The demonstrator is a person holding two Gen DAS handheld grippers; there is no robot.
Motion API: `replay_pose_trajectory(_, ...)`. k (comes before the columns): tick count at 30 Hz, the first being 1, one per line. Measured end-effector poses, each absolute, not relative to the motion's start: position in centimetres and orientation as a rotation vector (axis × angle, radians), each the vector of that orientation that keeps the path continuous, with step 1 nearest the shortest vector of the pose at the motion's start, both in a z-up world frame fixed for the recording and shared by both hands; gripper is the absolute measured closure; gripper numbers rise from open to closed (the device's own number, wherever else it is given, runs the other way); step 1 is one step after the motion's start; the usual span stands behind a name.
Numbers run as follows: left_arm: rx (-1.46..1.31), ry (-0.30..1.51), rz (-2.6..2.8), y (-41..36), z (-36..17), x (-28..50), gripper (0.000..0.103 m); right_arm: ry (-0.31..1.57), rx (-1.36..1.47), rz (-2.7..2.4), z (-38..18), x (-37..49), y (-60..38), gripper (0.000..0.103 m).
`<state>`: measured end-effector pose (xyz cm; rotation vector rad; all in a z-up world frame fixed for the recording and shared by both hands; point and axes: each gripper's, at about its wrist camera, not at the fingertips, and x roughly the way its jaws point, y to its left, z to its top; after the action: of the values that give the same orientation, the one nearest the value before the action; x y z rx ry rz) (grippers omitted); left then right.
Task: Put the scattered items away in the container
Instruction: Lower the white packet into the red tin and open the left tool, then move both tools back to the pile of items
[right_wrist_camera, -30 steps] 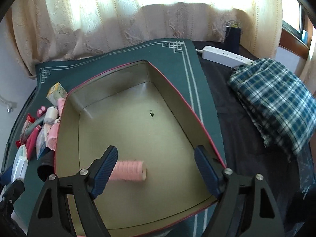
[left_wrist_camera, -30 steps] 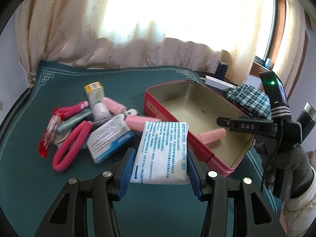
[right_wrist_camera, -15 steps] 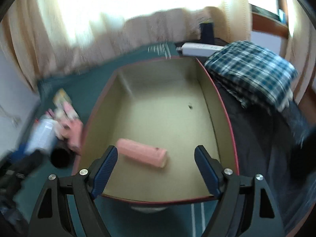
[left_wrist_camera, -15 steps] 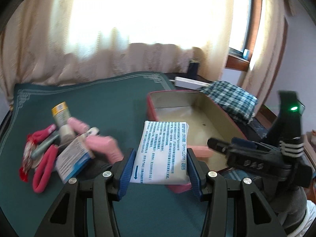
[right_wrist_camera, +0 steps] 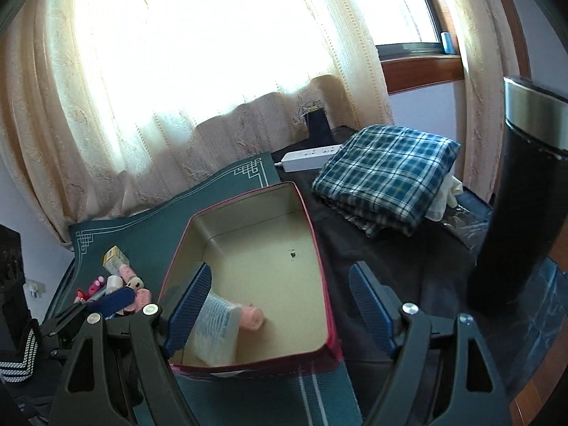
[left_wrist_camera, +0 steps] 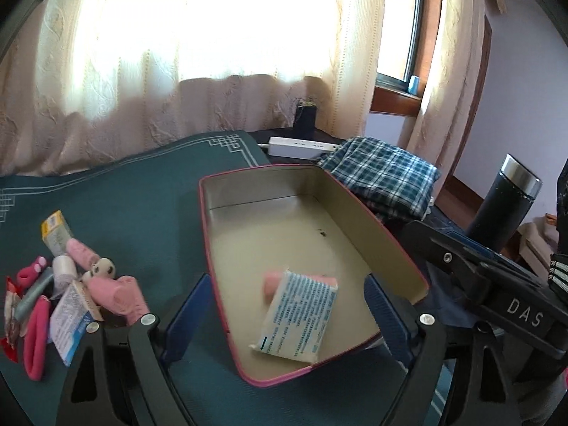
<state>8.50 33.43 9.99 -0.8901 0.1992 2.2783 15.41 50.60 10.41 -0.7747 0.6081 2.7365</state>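
Nearest in the left wrist view, the left tool [left_wrist_camera: 287,316] has its blue-padded jaws spread wide; they have just been opening, and nothing is pressed between them. Between and just beyond them lies the white flat packet printed with blue text [left_wrist_camera: 296,319], resting tilted inside the near end of the red-rimmed rectangular metal tin with a cream interior [left_wrist_camera: 358,209]. The packet leans on a pink ribbed cylindrical roller [left_wrist_camera: 273,280], which lies on the tin's floor and is partly covered by it.

In the right wrist view, the right tool [right_wrist_camera: 280,305] also stands with its jaws wide apart and empty, held over the near end of the same tin, its right side reaching past the tin's right wall.

The tin sits on a dark green mat with a pale line border [left_wrist_camera: 135,191] that covers the bench. To the left of the tin, on the mat, lies the scattered pile: a white and blue printed carton [left_wrist_camera: 69,323], a bright pink looped band [left_wrist_camera: 37,340], several pale pink rollers [left_wrist_camera: 117,293], a small white spool [left_wrist_camera: 64,268], a grey tube [left_wrist_camera: 33,294] and a yellow and white small box [left_wrist_camera: 55,230].

Right of the tin, off the mat, a folded blue and white checked cloth [left_wrist_camera: 383,174] lies on dark fabric, with a tall black flask with a steel cap [left_wrist_camera: 504,202] near it. Behind the cloth is a white power strip [left_wrist_camera: 301,145], then cream patterned curtains [left_wrist_camera: 177,71] over a bright window.
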Motion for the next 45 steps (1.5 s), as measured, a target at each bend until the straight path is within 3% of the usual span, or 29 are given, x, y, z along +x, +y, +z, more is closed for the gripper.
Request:
replay_pose_trajectory(14,-0.746,0.265,2.608,27.7,10.9,8.9,0.014,0.589,-0.823,2.778,9.8,14.7,48.0,0.020)
replay_pose_trajectory(32,-0.833,0.158,2.810,16.7,9.8,8.1,0.014,0.485,-0.896,3.003,11.1,12.5,37.8,0.020)
replay_pose_trajectory(45,-0.896,0.090,2.877,10.9,8.5,7.3,0.014,0.432,-1.058,3.033,8.7,9.8,31.7,0.020)
